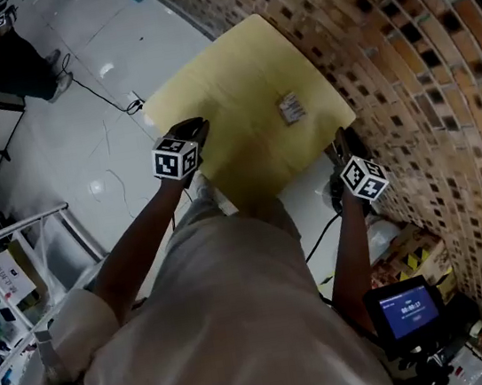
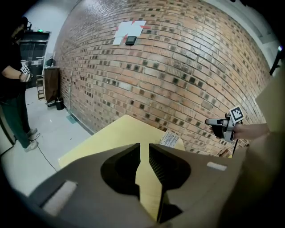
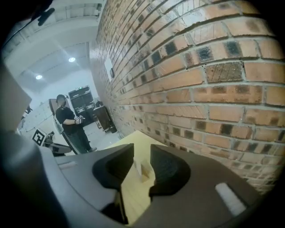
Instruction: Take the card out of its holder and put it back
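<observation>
The card in its small holder (image 1: 291, 108) stands on the yellow table (image 1: 233, 81), toward the brick-wall side. In the left gripper view the card holder (image 2: 169, 139) shows past the jaws at the far table edge. In the right gripper view the holder (image 3: 143, 170) appears between the jaws but well beyond them. My left gripper (image 1: 194, 129) hovers at the table's near-left edge, jaws a narrow gap apart, holding nothing. My right gripper (image 1: 339, 141) hangs off the table's right corner by the wall, open and empty. The left gripper view shows the right gripper (image 2: 213, 121) level with the holder.
A brick wall (image 1: 399, 47) runs along the table's far and right sides. Another person (image 2: 13, 89) stands on the white floor to the left. A metal rack (image 1: 17, 256) is at lower left, a device with a lit screen (image 1: 408, 310) at lower right, and a cable (image 1: 115, 98) lies on the floor.
</observation>
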A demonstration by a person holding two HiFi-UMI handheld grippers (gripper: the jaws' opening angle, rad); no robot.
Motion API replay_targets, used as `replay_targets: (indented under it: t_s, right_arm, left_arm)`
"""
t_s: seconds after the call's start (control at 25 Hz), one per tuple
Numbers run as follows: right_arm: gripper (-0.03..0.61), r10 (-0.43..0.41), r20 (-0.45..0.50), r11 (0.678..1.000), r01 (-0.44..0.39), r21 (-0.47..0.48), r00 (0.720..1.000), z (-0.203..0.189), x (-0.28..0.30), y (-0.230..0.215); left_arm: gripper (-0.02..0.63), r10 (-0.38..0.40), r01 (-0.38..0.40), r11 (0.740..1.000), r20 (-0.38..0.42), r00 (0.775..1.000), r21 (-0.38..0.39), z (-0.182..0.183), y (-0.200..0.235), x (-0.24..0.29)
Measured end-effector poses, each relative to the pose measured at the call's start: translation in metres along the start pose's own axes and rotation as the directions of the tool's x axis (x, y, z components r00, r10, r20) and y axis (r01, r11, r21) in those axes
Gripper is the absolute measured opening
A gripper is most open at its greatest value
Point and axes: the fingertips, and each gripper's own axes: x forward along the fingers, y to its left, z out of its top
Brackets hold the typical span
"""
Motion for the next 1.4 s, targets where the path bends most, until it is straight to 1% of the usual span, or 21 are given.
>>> replay_targets:
  t_s: [0.04,0.16,0.24,0.32,0.4,0.48,0.6,0.68,0.76,0.92,1.04,1.16,1.24,1.4]
  right_arm:
    - [0.121,-0.008,0.002,1.000,0.008,-0.001,1.000,-0.003,-0.004,0.010]
    - [0.110,-0.033,0.014,0.999,0.033,-0.004,0.999,-0.013,-0.018,0.036]
    - [0.096,-0.051,0.032,0.999,0.051,0.000,0.998,-0.020,-0.027,0.052]
    - [0.089,-0.087,0.065,0.996,0.088,0.000,0.994,-0.028,-0.037,0.063]
    - [0.087,-0.148,0.134,0.989,0.150,-0.003,0.980,-0.030,-0.049,0.069]
    - [0.087,-0.204,0.190,0.979,0.204,0.020,0.960,-0.033,-0.061,0.072]
    - [0.087,-0.251,0.203,0.968,0.244,0.057,0.947,-0.048,-0.077,0.077]
    - [0.087,-0.255,0.197,0.967,0.246,0.069,0.947,-0.057,-0.082,0.079]
    - [0.087,-0.242,0.198,0.970,0.229,0.087,0.950,-0.064,-0.086,0.078]
    - [0.087,-0.209,0.220,0.976,0.189,0.112,0.953,-0.069,-0.103,0.077]
    - [0.087,-0.183,0.242,0.981,0.160,0.112,0.953,-0.065,-0.125,0.073]
    - [0.087,-0.165,0.252,0.985,0.147,0.091,0.953,-0.069,-0.164,0.063]
    - [0.087,-0.193,0.259,0.979,0.169,0.109,0.947,-0.080,-0.196,0.048]
    - [0.087,-0.283,0.270,0.952,0.235,0.196,0.920,-0.108,-0.259,0.006]
  left_arm:
    - [0.081,-0.008,0.008,1.000,0.004,1.000,-0.015,-0.001,0.008,-0.004]
    - [0.081,-0.029,0.032,0.994,0.032,0.999,-0.107,-0.003,0.030,-0.019]
    - [0.081,-0.042,0.048,0.991,0.050,0.998,-0.125,-0.002,0.040,-0.029]
    - [0.080,-0.059,0.066,0.989,0.060,0.996,-0.132,-0.006,0.047,-0.037]
    - [0.080,-0.073,0.080,0.989,0.063,0.995,-0.127,-0.009,0.052,-0.040]
    - [0.080,-0.084,0.089,0.989,0.052,0.995,-0.119,-0.017,0.057,-0.042]
    - [0.080,-0.088,0.091,0.990,0.027,0.996,-0.112,-0.030,0.062,-0.050]
    - [0.080,-0.096,0.097,0.990,0.014,0.995,-0.099,-0.036,0.059,-0.054]
    - [0.080,-0.095,0.095,0.993,0.004,0.995,-0.069,-0.040,0.054,-0.056]
    - [0.080,-0.052,0.051,0.998,-0.010,0.999,-0.035,-0.047,0.051,-0.063]
    - [0.080,-0.022,0.022,1.000,0.001,1.000,-0.013,-0.041,0.040,-0.067]
    - [0.078,-0.014,0.013,1.000,-0.019,1.000,-0.012,-0.049,0.014,-0.063]
    - [0.078,-0.037,0.037,0.999,-0.042,0.998,-0.001,-0.058,-0.012,-0.058]
    - [0.078,-0.099,0.103,0.993,-0.073,0.992,0.056,-0.069,-0.073,-0.046]
